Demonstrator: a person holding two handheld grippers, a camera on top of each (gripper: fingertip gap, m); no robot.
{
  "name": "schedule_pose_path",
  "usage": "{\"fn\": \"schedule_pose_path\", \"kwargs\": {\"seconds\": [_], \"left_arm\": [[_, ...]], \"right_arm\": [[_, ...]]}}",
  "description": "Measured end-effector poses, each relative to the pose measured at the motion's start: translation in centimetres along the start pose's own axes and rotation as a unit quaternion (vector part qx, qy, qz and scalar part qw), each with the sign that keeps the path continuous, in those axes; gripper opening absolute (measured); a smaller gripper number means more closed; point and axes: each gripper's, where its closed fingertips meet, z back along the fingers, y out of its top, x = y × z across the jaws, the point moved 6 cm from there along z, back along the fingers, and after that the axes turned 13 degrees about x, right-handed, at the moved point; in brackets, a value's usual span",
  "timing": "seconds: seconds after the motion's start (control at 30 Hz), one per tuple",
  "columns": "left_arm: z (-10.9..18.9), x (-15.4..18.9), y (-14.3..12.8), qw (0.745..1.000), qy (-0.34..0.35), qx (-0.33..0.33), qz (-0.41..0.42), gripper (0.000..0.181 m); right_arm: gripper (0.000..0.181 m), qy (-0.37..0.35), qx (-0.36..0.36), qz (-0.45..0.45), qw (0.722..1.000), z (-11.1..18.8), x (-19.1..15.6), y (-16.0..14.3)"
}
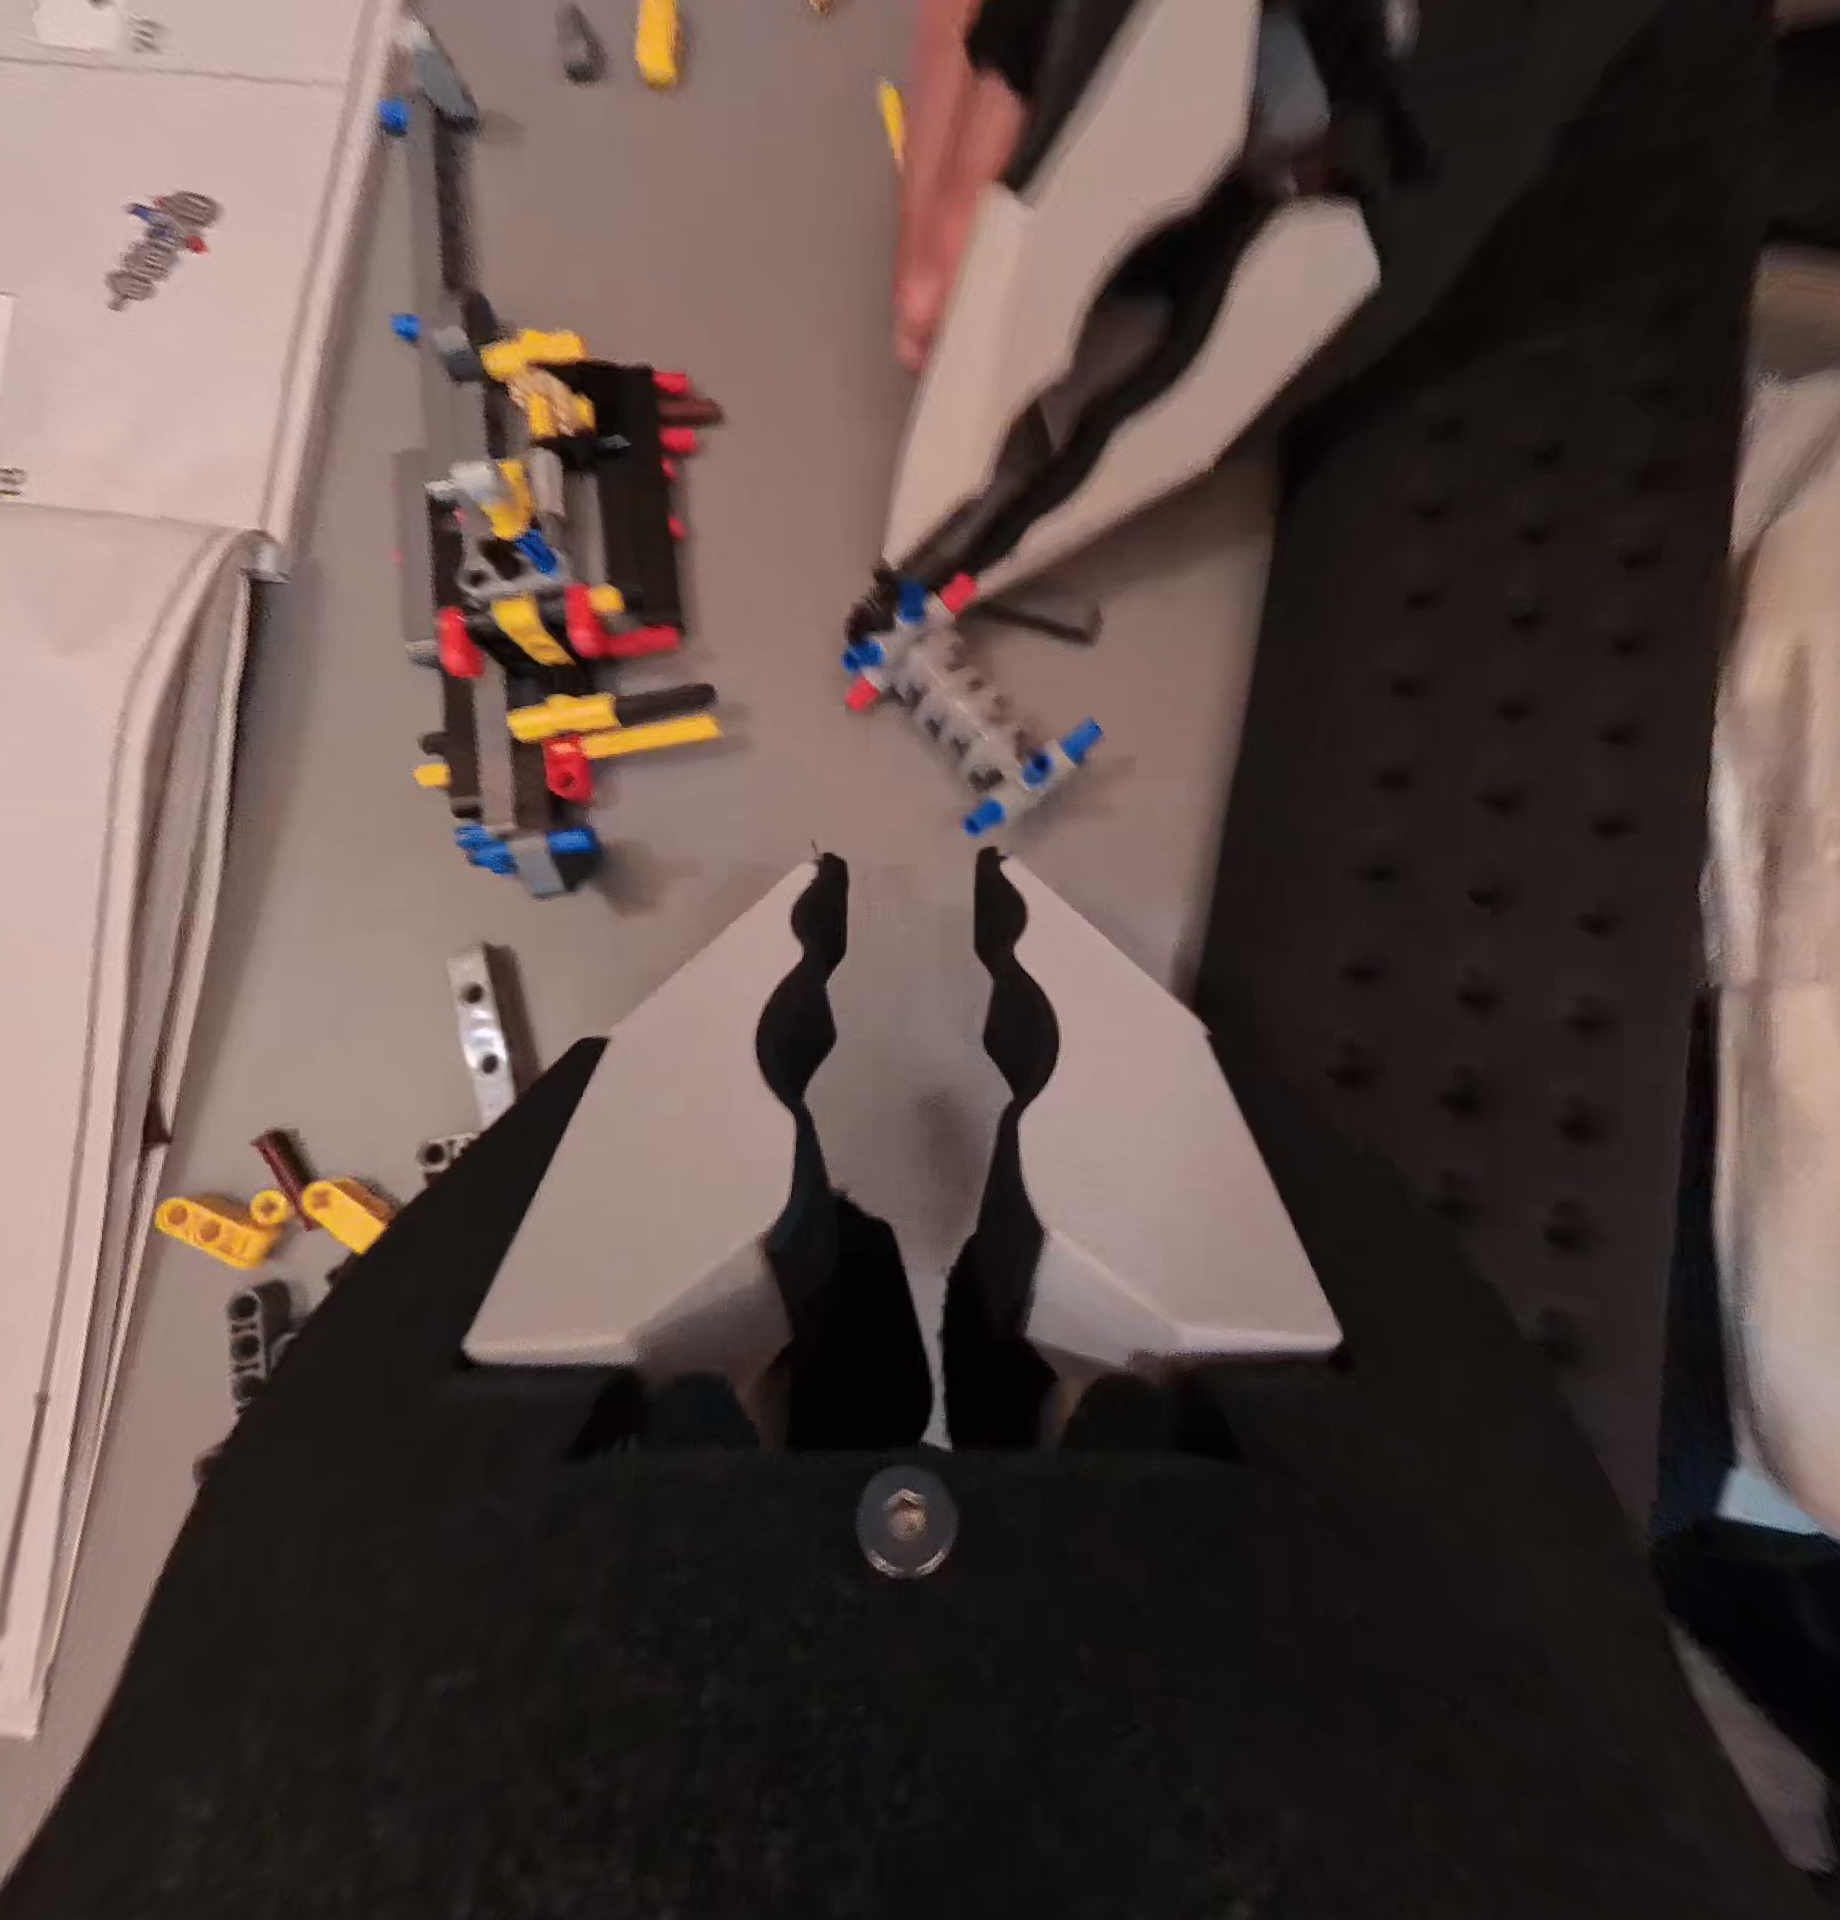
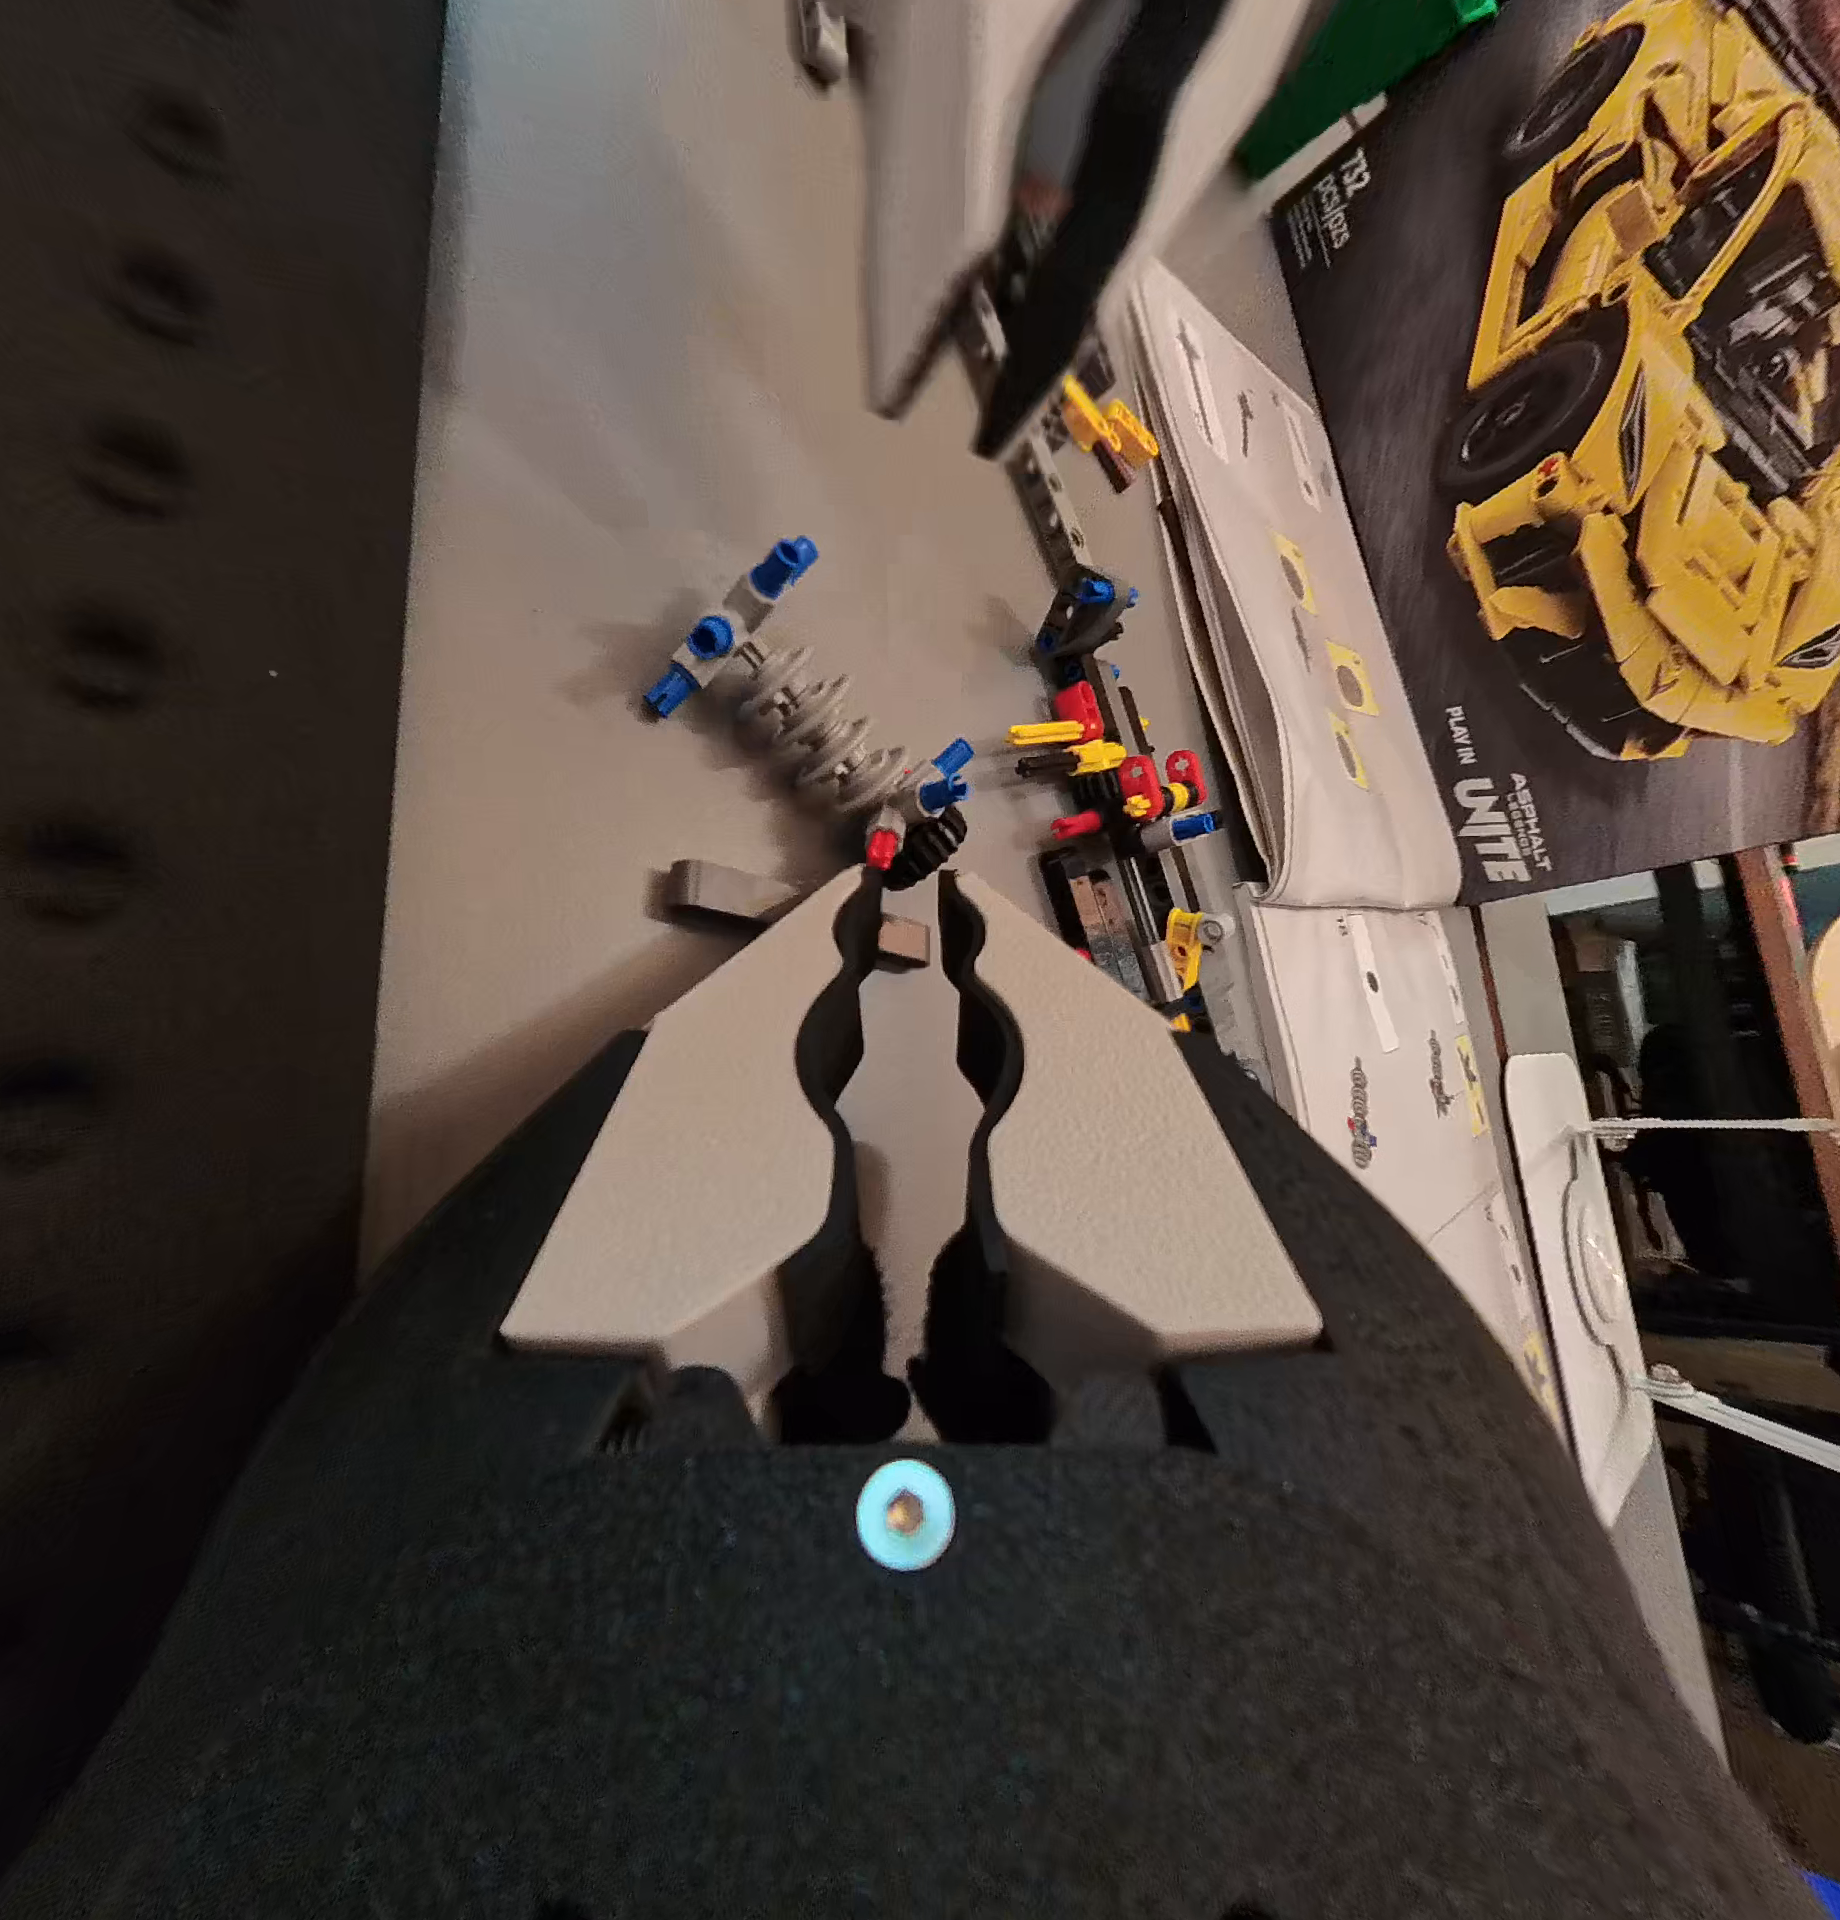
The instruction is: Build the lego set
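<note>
- Left gripper [image 1: 911, 862]: jaws parted by a clear gap, nothing between them; it hovers over bare grey table [image 1: 770, 260], just short of the crankshaft sub-assembly [image 1: 957, 696].
- Right gripper [image 2: 908, 883]: jaws narrowly apart, tips at the black gear [image 2: 926, 836] and red pin on the near end of the crankshaft sub-assembly [image 2: 802, 717]. Whether the tips actually pinch that end cannot be told; a small grey piece [image 2: 900, 940] shows in the gap lower down.
- Crankshaft sub-assembly: grey, ribbed, blue pins at both ends, lying flat on the table between the two grippers.
- Chassis build [image 1: 552, 582]: black beams with yellow, red and blue parts, lying apart from the sub-assembly, beside the instruction booklet [image 1: 157, 260].
- Loose stock: yellow connectors [image 1: 272, 1216] and a grey beam [image 1: 485, 1029] near the left gripper; set box [image 2: 1622, 436] with the yellow car beyond the booklet.
- Step in hand, as judged: securing the sub-assembly for joining to the chassis build.
- Handling advice: grip the grey body, not a blue pin, since pins may pull out; steady the far end with the left gripper; lift level, as the gear end looks loosely seated.
</note>
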Motion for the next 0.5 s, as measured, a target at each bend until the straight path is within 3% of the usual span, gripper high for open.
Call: {"fn": "schedule_pose_path", "kwargs": {"seconds": [0.1,0.17,0.27,0.5], "left_arm": [[-1.2,2.2,-1.2,0.999,0.003,-0.008,-0.049,0.025],[-1.7,2.8,-0.8,0.999,0.0,0.023,-0.049,0.023],[-1.8,2.6,0.5,0.998,0.003,0.067,-0.019,0.021],[-2.1,1.3,-0.3,0.998,0.008,0.056,0.015,0.009]], "right_arm": [[0.012,0.013,0.001,-0.02,1.0,0.0,0.1,0.0],[0.015,0.025,0.002,-0.035,0.999,0.2,0.2,0.1],[0.018,0.039,0.005,-0.059,0.997,0.6,0.3,0.3],[0.017,0.043,0.038,-0.111,0.992,1.3,0.5,1.2]]}}
